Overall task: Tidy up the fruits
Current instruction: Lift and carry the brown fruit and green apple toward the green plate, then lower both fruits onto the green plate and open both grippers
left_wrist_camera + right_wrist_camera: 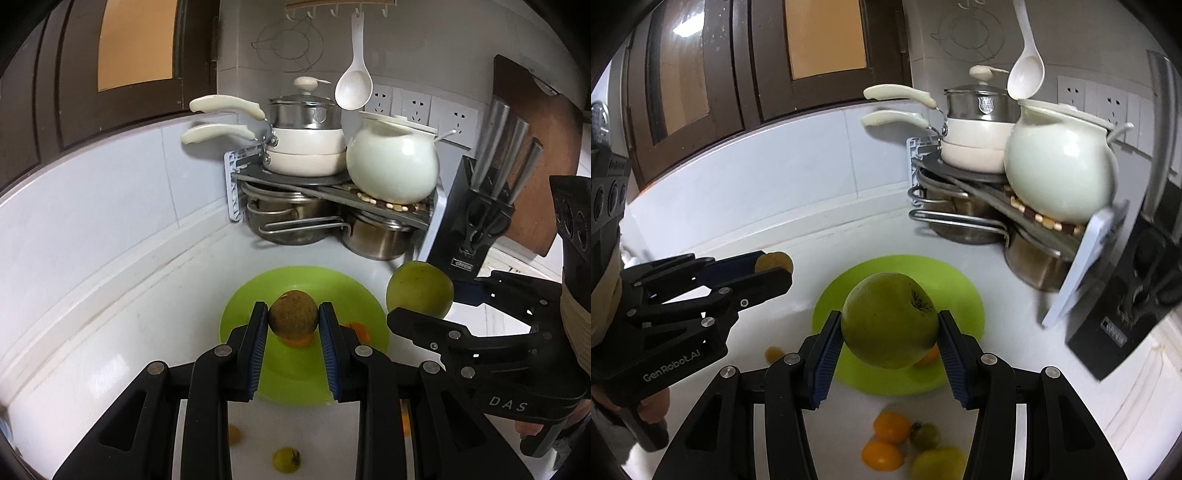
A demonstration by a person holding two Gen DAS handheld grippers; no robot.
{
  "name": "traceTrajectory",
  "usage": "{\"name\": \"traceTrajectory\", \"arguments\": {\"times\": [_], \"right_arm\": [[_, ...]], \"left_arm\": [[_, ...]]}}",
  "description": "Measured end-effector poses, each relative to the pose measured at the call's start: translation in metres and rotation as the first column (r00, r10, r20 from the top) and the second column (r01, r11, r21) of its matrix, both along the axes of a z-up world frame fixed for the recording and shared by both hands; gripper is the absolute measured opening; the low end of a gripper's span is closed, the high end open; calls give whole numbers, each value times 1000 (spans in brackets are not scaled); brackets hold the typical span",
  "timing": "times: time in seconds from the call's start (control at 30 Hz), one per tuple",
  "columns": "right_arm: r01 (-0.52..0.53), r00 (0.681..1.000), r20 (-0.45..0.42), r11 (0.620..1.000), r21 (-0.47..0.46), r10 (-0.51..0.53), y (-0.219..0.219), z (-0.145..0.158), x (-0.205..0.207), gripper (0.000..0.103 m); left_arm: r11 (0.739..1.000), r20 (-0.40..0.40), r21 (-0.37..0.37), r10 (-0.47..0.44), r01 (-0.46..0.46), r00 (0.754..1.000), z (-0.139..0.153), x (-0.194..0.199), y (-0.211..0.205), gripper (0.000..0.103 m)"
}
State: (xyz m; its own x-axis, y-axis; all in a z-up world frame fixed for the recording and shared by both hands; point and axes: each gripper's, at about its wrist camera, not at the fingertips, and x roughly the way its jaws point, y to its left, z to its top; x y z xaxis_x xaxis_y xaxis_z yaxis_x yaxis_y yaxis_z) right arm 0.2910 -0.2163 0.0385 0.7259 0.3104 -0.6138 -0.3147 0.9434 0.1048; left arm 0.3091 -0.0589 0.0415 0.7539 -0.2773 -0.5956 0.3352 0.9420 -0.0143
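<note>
My left gripper is shut on a small brown round fruit and holds it above the lime green plate. My right gripper is shut on a large green apple, also above the green plate. The apple shows at the plate's right edge in the left wrist view. An orange fruit lies on the plate, partly hidden. The left gripper with the brown fruit appears at left in the right wrist view.
Loose fruits lie on the white counter in front of the plate: two orange ones, a small green one and a yellow one. A corner rack with pots and a white jar stands behind. A knife block stands at right.
</note>
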Motion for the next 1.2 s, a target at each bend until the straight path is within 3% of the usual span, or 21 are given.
{"name": "traceTrajectory", "arguments": {"times": [0.57, 1.2], "right_arm": [[-25, 999, -41, 996, -84, 22, 4, -13, 69, 52], [-64, 977, -212, 985, -163, 28, 10, -66, 134, 52]], "left_arm": [[997, -65, 76, 2, 3, 998, -19, 64, -14, 28], [992, -246, 127, 10, 22, 969, -79, 143, -21, 28]]}}
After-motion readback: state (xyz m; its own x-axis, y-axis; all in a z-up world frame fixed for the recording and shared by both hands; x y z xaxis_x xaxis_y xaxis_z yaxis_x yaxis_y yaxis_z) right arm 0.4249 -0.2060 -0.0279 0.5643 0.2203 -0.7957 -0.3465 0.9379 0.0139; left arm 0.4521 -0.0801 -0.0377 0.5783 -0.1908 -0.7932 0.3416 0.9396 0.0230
